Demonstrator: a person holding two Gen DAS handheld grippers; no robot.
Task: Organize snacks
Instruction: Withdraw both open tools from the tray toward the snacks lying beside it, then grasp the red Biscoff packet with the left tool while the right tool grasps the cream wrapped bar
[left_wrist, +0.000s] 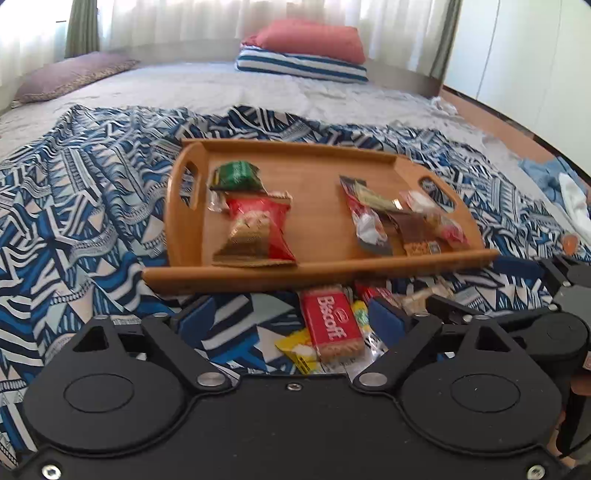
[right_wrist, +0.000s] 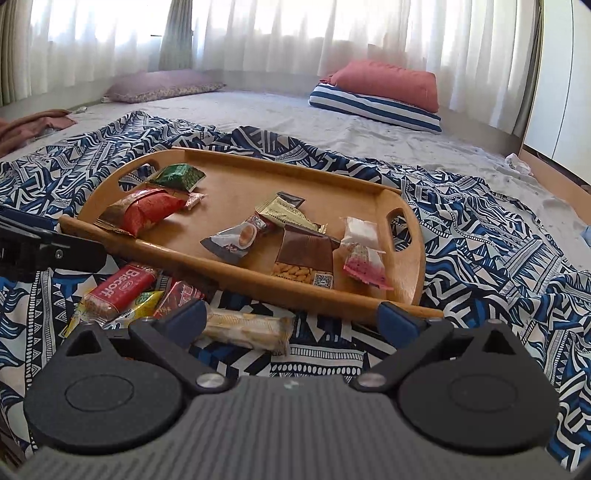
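A wooden tray (left_wrist: 258, 273) (right_wrist: 236, 184) lies on a blue patterned cloth. It holds a green packet (left_wrist: 236, 173), a red packet (left_wrist: 266, 221) and a cluster of sachets (left_wrist: 399, 221) at its right. Loose snacks lie in front of the tray. My left gripper (left_wrist: 291, 314) is open, low over the cloth, with a red Biscoff packet (left_wrist: 332, 328) (right_wrist: 118, 288) between its fingers, untouched. A yellow packet (left_wrist: 295, 350) lies under the Biscoff. My right gripper (right_wrist: 293, 317) is open, with a pale cracker packet (right_wrist: 247, 328) beside its left finger.
The cloth (left_wrist: 92, 221) covers a grey bed. A red pillow on a striped one (right_wrist: 376, 99) and a purple pillow (right_wrist: 162, 86) lie at the far end. The bed's right edge and bare floor (left_wrist: 509, 129) are close by. Each gripper shows in the other's view.
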